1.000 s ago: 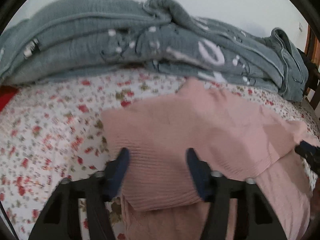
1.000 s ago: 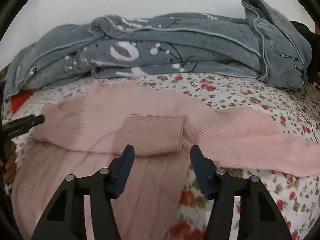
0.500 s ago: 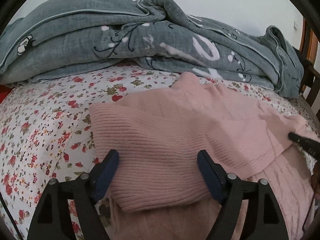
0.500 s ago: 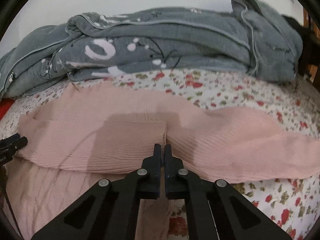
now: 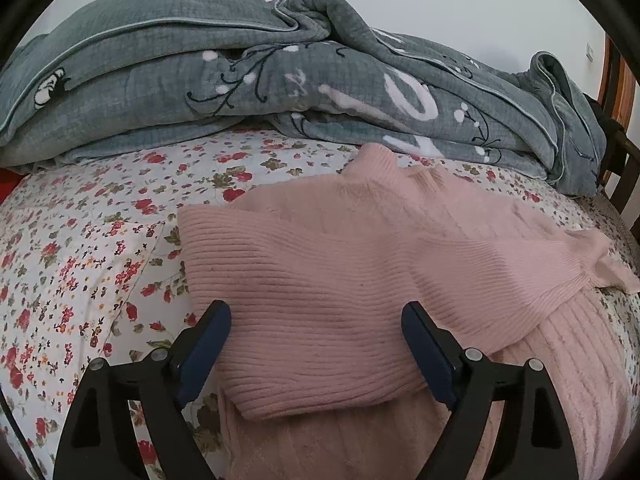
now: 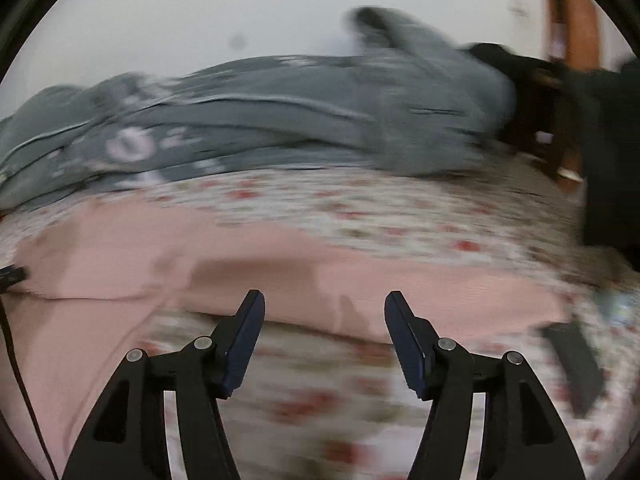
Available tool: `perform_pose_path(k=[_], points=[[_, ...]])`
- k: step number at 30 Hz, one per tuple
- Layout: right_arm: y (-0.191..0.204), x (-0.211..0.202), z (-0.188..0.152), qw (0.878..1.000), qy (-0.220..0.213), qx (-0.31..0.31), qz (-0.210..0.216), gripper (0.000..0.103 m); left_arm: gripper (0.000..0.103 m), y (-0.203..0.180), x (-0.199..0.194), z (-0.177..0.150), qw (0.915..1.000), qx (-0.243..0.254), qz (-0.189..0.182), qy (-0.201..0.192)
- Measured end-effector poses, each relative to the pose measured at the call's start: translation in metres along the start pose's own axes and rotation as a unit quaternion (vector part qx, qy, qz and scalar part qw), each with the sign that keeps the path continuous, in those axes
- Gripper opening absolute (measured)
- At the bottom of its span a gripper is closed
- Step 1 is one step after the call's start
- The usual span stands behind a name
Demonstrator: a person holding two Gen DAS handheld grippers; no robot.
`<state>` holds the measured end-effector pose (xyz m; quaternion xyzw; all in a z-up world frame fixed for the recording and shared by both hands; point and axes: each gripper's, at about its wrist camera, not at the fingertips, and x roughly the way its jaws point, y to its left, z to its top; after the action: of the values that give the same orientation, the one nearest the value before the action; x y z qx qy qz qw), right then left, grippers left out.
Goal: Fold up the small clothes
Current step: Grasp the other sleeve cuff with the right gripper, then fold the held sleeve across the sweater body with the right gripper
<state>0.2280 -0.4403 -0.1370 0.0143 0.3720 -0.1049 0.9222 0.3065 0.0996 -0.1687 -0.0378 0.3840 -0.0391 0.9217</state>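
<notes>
The right gripper (image 6: 324,340) has swung off along the outstretched sleeve (image 6: 400,292), jaws opening, empty; the left gripper (image 5: 316,354), jaws opening, frames the folded sleeve (image 5: 320,300) of the sweater (image 5: 420,216) on the bed (image 5: 80,240); likely the other sleeve next.

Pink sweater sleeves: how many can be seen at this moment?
2. One sleeve lies folded across the sweater body, in front of the left gripper. The other sleeve stretches out over the floral sheet, ahead of the right gripper.
</notes>
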Motion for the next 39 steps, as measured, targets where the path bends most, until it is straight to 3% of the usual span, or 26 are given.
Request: perform_pose_path(k=[3,6,13,19,22,24,28,31,39], points=[[-0.069,0.003,-0.014,0.997,0.015,0.07,-0.011,0.061,0.087,-0.001,0.001,0.0,1.0,0.003,0.004,0.001],[-0.106,0.009,-0.027,0.993,0.022,0.117,0.006,0.061,0.087,-0.002,0.003,0.0,0.9999,0.008,0.009,0.005],[-0.135,0.042,-0.035,0.982,0.045,0.172,0.057,0.061,0.089,-0.007,0.006,0.0,0.9995,0.02,0.023,0.013],[-0.144,0.065,-0.02,0.977,0.056,0.188,0.08,0.06,0.089,-0.005,0.006,0.0,0.9995,0.016,0.026,0.01],[-0.151,0.073,-0.014,0.972,0.059,0.207,0.091,0.052,0.089,-0.006,0.007,0.0,0.9993,0.019,0.029,0.013],[-0.155,0.079,-0.012,0.97,0.059,0.217,0.091,0.041,0.089,-0.006,0.008,-0.001,0.9993,0.02,0.029,0.014],[-0.158,0.081,-0.007,0.972,0.053,0.213,0.088,0.027,0.089,-0.006,0.009,-0.001,0.9992,0.022,0.031,0.015],[-0.16,0.081,0.0,0.975,0.041,0.204,0.083,0.009,0.089,-0.007,0.009,-0.001,0.9991,0.024,0.033,0.015],[-0.133,0.04,0.033,0.986,-0.02,0.152,0.058,0.006,0.09,-0.009,0.006,-0.001,0.9988,0.028,0.037,0.01]])
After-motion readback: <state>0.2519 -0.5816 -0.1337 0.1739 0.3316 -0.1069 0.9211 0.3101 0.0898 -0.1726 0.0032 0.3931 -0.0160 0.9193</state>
